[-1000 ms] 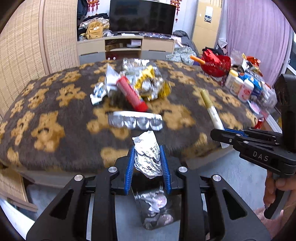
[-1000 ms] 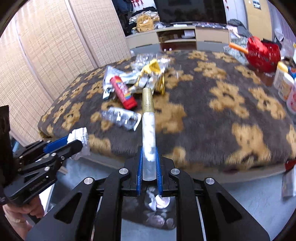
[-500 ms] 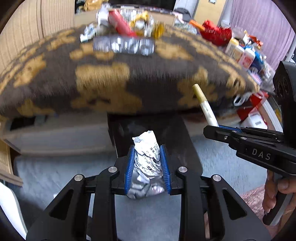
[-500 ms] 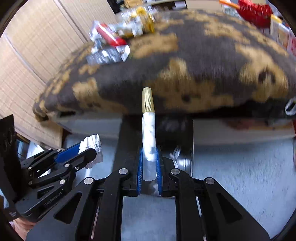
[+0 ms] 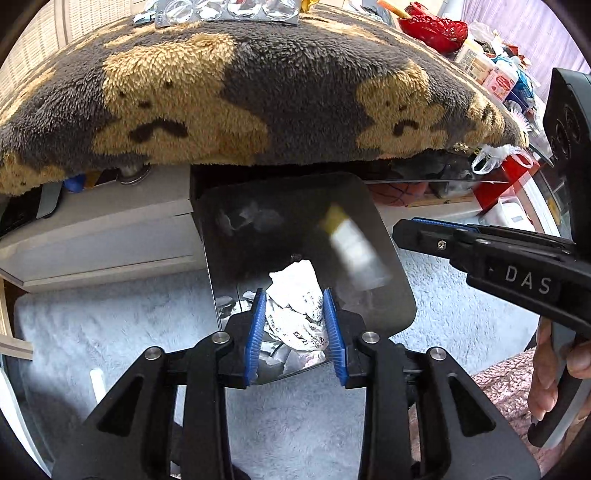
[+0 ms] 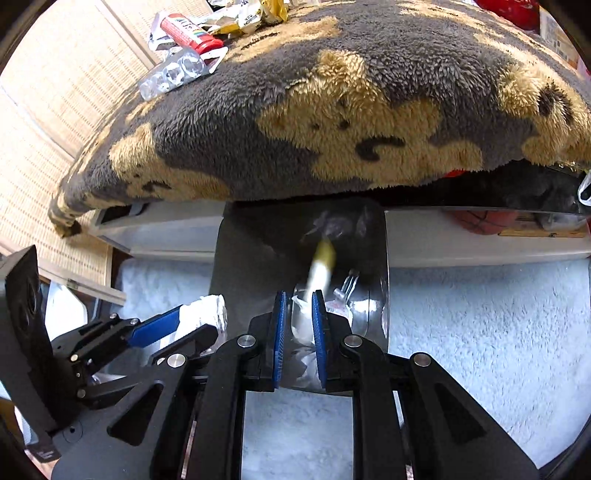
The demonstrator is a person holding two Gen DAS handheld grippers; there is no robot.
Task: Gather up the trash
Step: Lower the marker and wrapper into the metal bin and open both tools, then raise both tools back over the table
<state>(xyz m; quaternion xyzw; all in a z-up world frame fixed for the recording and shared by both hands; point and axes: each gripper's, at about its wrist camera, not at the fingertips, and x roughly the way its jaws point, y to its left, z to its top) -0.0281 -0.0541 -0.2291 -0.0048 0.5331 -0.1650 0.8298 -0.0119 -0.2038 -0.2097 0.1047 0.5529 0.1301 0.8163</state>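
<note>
My left gripper [image 5: 295, 332] is shut on a crumpled white paper wrapper [image 5: 295, 310] and holds it over the dark bin [image 5: 391, 317] on the floor. It also shows in the right wrist view [image 6: 173, 332], with the wrapper [image 6: 203, 314] between its fingers. My right gripper [image 6: 298, 332] has its jaws parted over the same bin [image 6: 243, 266]. The white tube with a gold cap [image 6: 319, 269] is blurred and falling out of it into the bin; the falling tube [image 5: 354, 251] shows in the left wrist view beside my right gripper [image 5: 417, 236].
A table under a grey and tan bear-pattern blanket [image 5: 258, 92] overhangs the bin. More trash lies on it: a clear blister tray [image 6: 173, 74], a red tube [image 6: 188, 31], foil wrappers [image 6: 255, 11]. Pale shaggy rug [image 6: 480, 314] covers the floor. Red bag and bottles [image 5: 436, 24] stand right.
Both grippers have dropped from table height to over the bin. My right gripper has opened and the gold-capped tube is falling away. My left gripper still holds the wrapper.
</note>
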